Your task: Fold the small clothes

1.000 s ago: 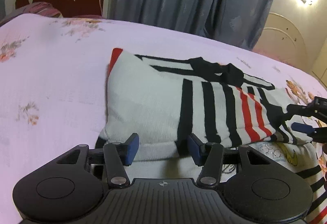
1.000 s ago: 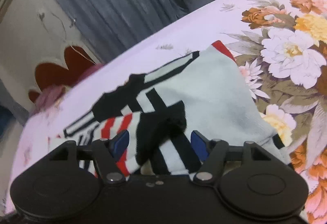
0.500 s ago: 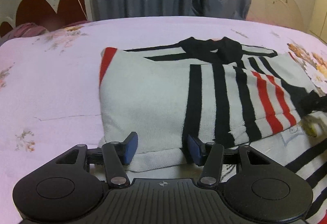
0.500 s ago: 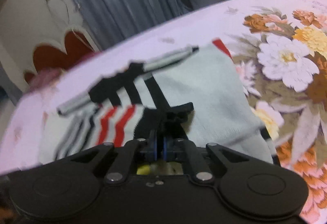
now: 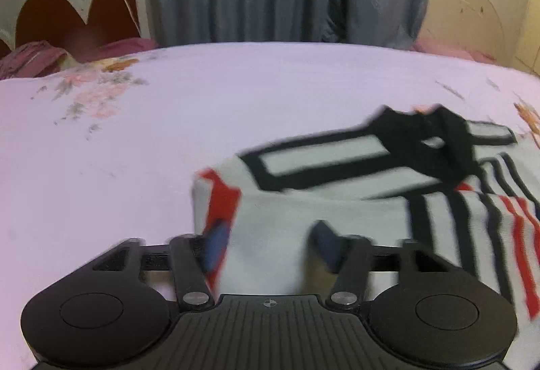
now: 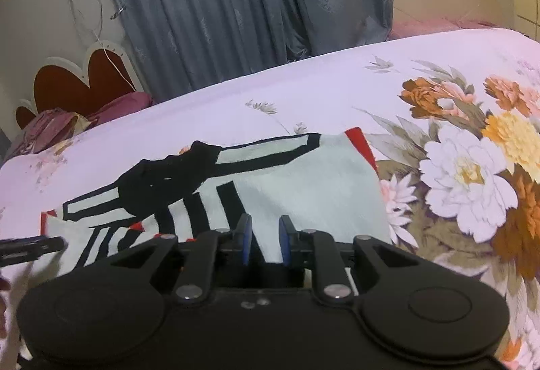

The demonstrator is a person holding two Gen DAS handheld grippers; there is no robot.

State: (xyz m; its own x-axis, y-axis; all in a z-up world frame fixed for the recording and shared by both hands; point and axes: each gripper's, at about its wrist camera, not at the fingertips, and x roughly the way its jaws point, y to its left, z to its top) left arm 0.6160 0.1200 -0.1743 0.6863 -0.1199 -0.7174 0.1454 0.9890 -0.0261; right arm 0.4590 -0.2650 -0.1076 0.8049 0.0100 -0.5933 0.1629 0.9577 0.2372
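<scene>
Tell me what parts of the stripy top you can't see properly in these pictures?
- Left wrist view: the stripy top is motion-blurred; its near edge is hidden behind the left gripper, so whether the wide-apart pads touch it is unclear.
- Right wrist view: the right gripper covers the near hem.
- Underside: hidden against the bedsheet.

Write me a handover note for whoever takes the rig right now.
Left gripper: jaws wide open, edge of the sweater between them, not clamped; that view is blurred.
Right gripper: jaws slightly apart over the sweater, nothing visibly gripped.
Sweater lies on the bed, collar on the far side.
Done: a striped part seems folded over the body.
Left: probably the last folds.
</scene>
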